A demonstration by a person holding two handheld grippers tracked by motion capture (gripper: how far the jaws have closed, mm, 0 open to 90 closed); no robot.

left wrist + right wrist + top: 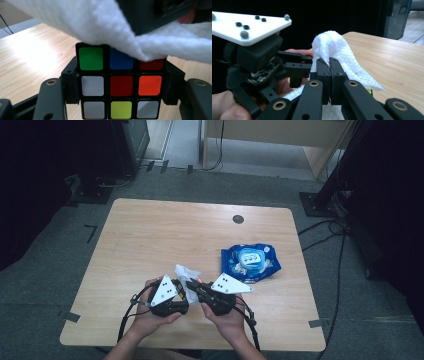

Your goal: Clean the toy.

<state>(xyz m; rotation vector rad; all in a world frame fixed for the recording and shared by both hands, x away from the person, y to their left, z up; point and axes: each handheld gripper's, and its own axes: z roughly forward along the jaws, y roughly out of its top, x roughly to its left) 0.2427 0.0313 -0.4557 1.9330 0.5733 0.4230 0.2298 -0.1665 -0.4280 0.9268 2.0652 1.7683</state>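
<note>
The left tongs (184,292) hold a Rubik's cube (120,85) clamped between their jaws, which press on its two sides; in the left gripper view the facing side shows green, blue and red squares along the top row, white, red and orange in the middle, and white, yellow-green and white at the bottom. The right tongs (329,62) are closed tight on a white wet wipe (338,55), whose loose folds drape over the cube's upper edge (105,27). In the high view both hands meet above the near middle of the wooden table (150,235), and a blue wipe packet (250,261) lies just to the right of them. The work in hand looks like wiping the cube clean, with the wipe laid on its top face. The next move probably calls for drawing the wipe across that face with light pressure while the left tongs keep the cube steady, then turning the cube to offer another side.
</note>
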